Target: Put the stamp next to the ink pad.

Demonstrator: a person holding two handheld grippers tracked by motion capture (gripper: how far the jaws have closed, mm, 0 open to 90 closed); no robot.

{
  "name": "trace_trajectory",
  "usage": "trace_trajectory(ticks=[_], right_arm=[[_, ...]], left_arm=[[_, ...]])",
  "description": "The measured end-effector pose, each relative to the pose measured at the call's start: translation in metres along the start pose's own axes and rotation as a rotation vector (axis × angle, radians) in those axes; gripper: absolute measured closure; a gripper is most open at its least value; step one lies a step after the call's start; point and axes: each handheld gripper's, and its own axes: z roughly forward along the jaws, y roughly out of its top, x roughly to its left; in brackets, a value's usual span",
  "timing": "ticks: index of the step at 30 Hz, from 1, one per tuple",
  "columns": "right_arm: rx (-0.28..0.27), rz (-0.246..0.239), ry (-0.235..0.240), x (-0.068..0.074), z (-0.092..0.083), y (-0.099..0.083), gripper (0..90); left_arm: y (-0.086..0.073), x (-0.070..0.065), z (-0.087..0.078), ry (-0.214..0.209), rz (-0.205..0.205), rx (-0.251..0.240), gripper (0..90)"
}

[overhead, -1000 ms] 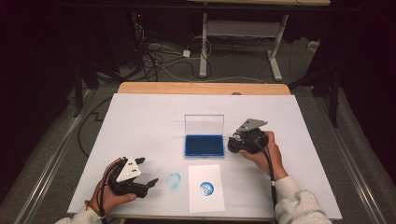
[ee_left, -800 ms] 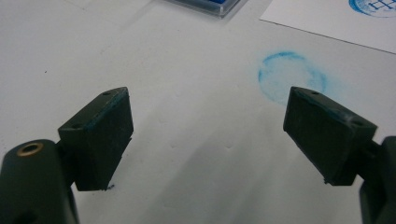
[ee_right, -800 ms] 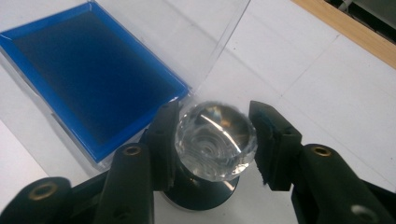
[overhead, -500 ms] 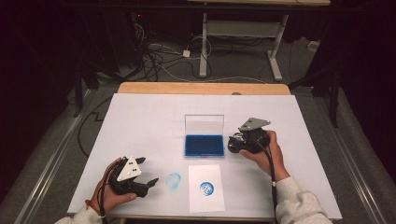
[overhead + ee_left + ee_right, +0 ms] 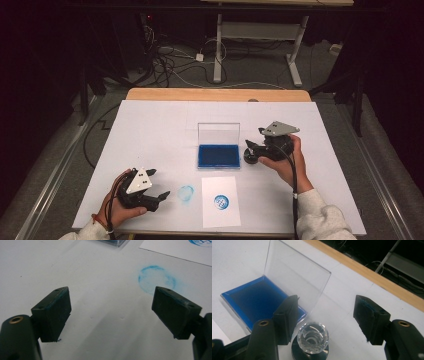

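We note the right gripper (image 5: 325, 317) has just opened, jaws clear of the stamp (image 5: 312, 338), which stands released beside the ink pad (image 5: 218, 155), mid-desk; stamping looks finished. The left gripper (image 5: 111, 312) is open and empty near the desk's front edge

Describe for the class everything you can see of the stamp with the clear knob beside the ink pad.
The stamp stands upright on the white table, just right of the open blue ink pad. It has a clear, faceted, crystal-like knob on top of a round dark base. The right gripper is around it with jaws that have just been opening: the knob sits close by one jaw, perhaps touching it, while the other jaw stands well clear, so it is not clamped. Its printing face is hidden against the table.
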Motion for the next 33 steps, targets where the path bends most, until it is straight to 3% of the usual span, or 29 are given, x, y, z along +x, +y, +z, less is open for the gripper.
trace_trajectory(ticks=[7, 11, 13, 17, 19, 33], right_arm=[[-0.019, -0.011, -0.008, 0.002, -0.003, 0.003, 31.3], [-0.033, -0.004, -0.022, 0.004, -0.004, 0.004, 22.3], [-0.030, 0.001, -0.063, 0.006, -0.004, 0.006, 18.6], [-0.055, 0.011, -0.074, 0.007, -0.007, 0.007, 16.2], [-0.060, 0.011, -0.089, 0.007, -0.008, 0.008, 16.4], [-0.086, -0.011, -0.061, 0.016, -0.020, 0.009, 17.2]], left_arm=[[0.000, 0.000, 0.000, -0.002, 0.000, 0.001, 15.5], [0.000, 0.000, 0.000, -0.003, 0.001, 0.001, 15.5], [0.000, 0.000, 0.000, -0.001, 0.001, 0.002, 15.5], [0.000, 0.001, 0.000, 0.003, -0.002, 0.002, 15.5], [0.000, 0.001, -0.001, 0.001, -0.002, 0.002, 15.5], [0.000, 0.001, -0.001, 0.009, -0.004, 0.000, 15.5]])
